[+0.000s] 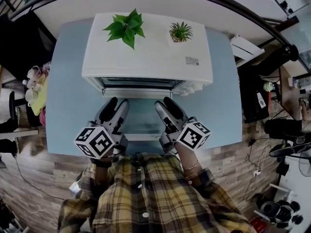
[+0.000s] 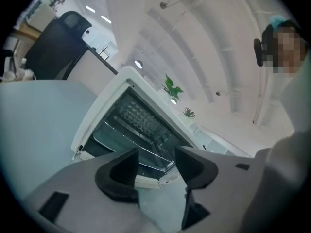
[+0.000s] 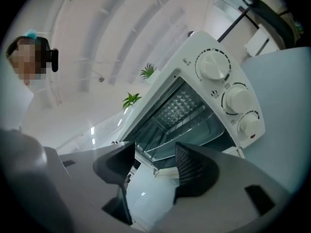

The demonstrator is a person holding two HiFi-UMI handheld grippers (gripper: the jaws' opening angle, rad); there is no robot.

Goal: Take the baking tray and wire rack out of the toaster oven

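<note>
The head view shows the white, boxy toaster oven (image 1: 146,52) from above on a blue table (image 1: 68,106). Two leafy potted plants (image 1: 125,27) stand on its flat top and its glass door (image 1: 141,118) is folded down.

Only the gripper views see inside the oven. There the thin metal wire rack (image 3: 165,144) lies over the glossy baking tray (image 3: 204,127), both still in the cavity. Three round white knobs (image 3: 214,66) show on the oven's front panel.

The left gripper (image 2: 155,161) and right gripper (image 3: 155,159) hover over the door, jaws apart and gripping nothing.
</note>
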